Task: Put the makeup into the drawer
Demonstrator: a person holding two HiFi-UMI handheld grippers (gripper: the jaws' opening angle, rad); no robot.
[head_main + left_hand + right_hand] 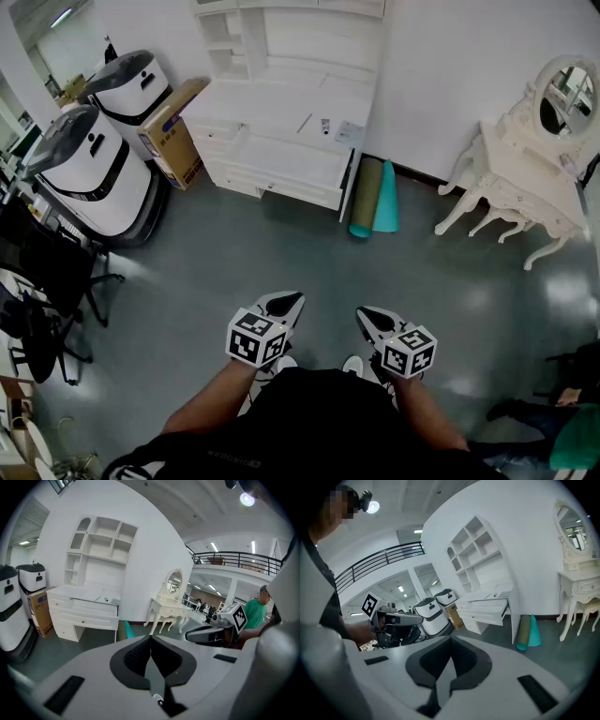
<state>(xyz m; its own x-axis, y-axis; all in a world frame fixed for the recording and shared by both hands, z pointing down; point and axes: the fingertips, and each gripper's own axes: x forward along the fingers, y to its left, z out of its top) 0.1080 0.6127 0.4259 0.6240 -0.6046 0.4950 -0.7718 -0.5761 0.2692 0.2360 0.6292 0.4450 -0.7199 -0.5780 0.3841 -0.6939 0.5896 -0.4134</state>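
Note:
A white desk with shelves (281,56) stands against the far wall, and its wide drawer (281,157) is pulled open. A small dark makeup item (325,126) lies on the desk top beside a flat packet (348,132). Both grippers are held in front of the person, well short of the desk. My left gripper (289,300) has its jaws together with nothing between them (150,638). My right gripper (366,315) is likewise shut and empty (451,638). The open drawer (93,607) also shows in the left gripper view, and the drawer (490,605) in the right gripper view.
A green and a teal rolled mat (373,199) lean by the desk's right end. A white vanity table with an oval mirror (534,164) stands at the right. Two white machines (89,173) and a cardboard box (173,131) are at the left, office chairs (42,300) nearer.

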